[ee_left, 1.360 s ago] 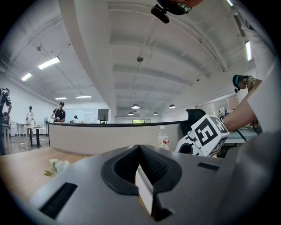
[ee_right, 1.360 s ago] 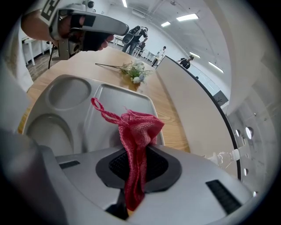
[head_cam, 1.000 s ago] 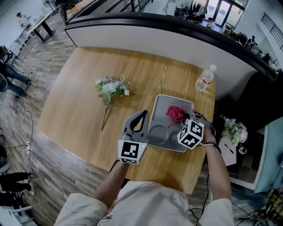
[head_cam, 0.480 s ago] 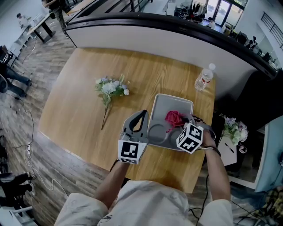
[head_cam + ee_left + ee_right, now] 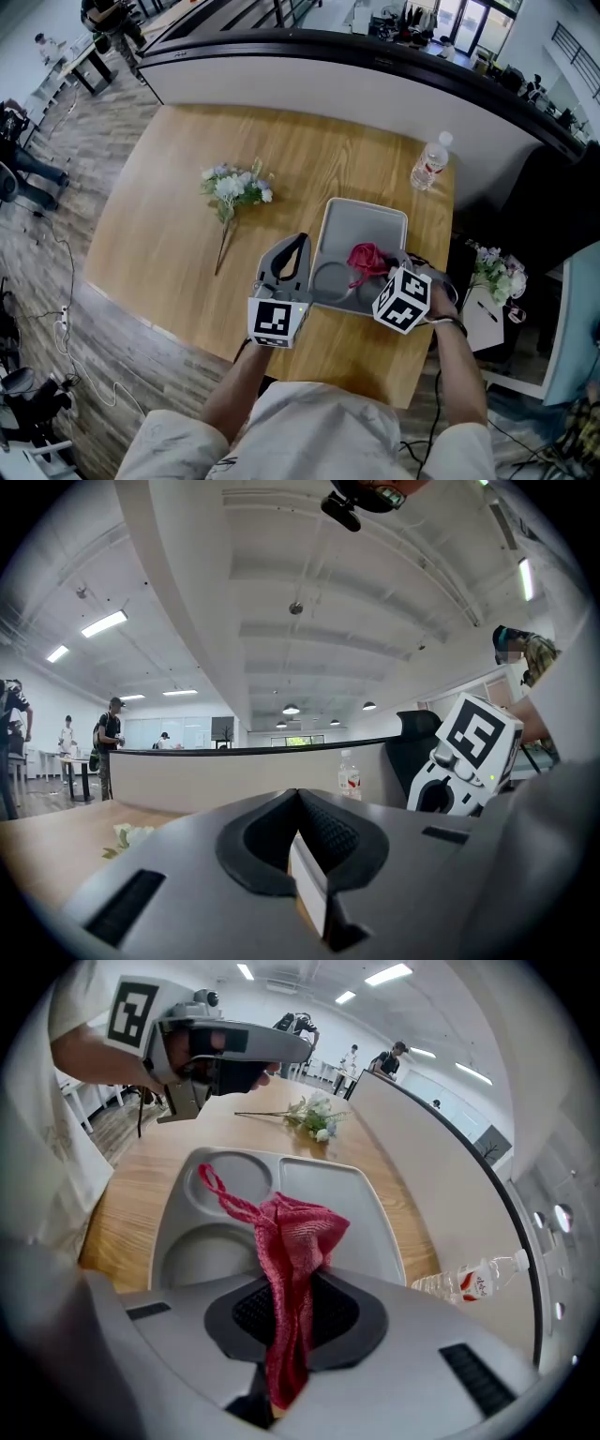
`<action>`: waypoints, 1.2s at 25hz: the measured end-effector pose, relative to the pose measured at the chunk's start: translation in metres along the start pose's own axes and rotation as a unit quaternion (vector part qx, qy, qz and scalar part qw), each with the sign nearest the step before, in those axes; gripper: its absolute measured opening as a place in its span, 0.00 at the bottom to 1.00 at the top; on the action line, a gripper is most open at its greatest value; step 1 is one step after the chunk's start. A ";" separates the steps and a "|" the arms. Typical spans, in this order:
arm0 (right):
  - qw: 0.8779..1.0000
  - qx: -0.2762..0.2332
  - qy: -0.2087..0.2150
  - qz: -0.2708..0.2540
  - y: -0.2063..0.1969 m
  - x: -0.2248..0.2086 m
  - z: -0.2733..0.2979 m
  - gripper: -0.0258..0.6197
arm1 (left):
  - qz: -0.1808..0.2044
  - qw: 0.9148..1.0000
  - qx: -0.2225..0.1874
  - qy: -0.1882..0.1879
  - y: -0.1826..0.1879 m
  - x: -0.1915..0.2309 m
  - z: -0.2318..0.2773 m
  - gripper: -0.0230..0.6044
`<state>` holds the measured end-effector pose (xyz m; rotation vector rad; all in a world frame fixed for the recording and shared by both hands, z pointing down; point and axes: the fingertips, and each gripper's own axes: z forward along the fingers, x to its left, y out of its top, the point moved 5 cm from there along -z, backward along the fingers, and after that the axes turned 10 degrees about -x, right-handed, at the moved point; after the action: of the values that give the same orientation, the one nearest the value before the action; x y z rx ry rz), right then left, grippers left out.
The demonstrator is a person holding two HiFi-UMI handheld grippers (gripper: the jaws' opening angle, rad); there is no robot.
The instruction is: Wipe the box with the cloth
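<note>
Open-plan office, wooden table (image 5: pixel 169 216). Grey box (image 5: pixel 364 217) right of centre, 9 o'clock rim pinched by left claw (image 5: pixel 302 850). Right claw (image 5: pixel 286 1335) clenched on red cloth (image 5: pixel 367 258), dragged toward 6 o'clock inside box (wiping stroke probably underway).

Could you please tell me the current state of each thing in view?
grey box: open-topped, compartments empty.
red cloth: bunched, pinched at one end.
left gripper: shut on the grey box's rim.
right gripper: shut on the red cloth.
water bottle: upright, capped.
flower bunch: lying flat on the table.
</note>
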<state>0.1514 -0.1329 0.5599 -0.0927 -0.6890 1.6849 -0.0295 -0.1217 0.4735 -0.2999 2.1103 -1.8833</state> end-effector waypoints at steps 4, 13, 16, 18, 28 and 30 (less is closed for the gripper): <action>1.000 0.001 -0.025 -0.013 -0.001 0.006 -0.001 0.13 | 0.003 1.000 0.002 -0.003 0.000 -0.003 -0.002 0.06; 0.998 0.007 -0.043 -0.039 0.000 0.014 -0.005 0.13 | 0.009 1.000 0.005 -0.001 0.001 -0.002 -0.008 0.06; 0.997 0.015 -0.043 -0.054 0.000 0.017 -0.006 0.14 | 0.008 1.000 0.007 0.001 0.000 -0.002 -0.009 0.06; 0.997 0.018 -0.040 -0.060 0.001 0.021 -0.008 0.14 | 0.007 1.000 0.007 0.000 0.000 -0.003 -0.009 0.06; 0.997 0.035 -0.025 -0.058 -0.002 0.046 -0.011 0.14 | 0.005 1.000 0.005 0.001 -0.001 -0.004 -0.008 0.06; 0.998 0.033 -0.014 -0.047 -0.003 0.050 -0.014 0.14 | 0.003 1.000 0.005 0.003 -0.002 -0.003 -0.009 0.06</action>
<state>0.1474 -0.0818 0.5653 0.0097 -0.6484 1.6205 -0.0299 -0.1122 0.4768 -0.2855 2.1028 -1.8919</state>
